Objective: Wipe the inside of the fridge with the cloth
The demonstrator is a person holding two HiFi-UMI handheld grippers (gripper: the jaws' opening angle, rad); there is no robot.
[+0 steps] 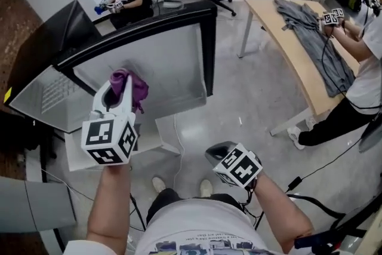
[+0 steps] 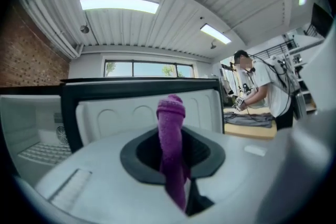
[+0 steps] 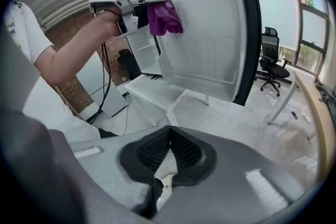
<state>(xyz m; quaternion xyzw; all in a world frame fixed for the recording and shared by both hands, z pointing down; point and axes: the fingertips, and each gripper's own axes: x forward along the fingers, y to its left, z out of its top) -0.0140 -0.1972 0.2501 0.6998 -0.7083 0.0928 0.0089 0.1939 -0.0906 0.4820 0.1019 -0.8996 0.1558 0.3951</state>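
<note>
The left gripper (image 1: 121, 85) is clamped on the purple cloth (image 1: 137, 88), held up in front of the open fridge door's (image 1: 170, 60) white inner liner, though it's hard to say whether they touch. The right gripper (image 3: 169, 136) hangs low with jaws closed on nothing.

The room is brightly and evenly lit by ceiling strip lights (image 2: 119, 4), blown out to white, and by daylight from the windows (image 3: 294, 8), shadows are kept soft, and both gripper views are bent and darkened at their edges, with the nearest foreground blurred.
</note>
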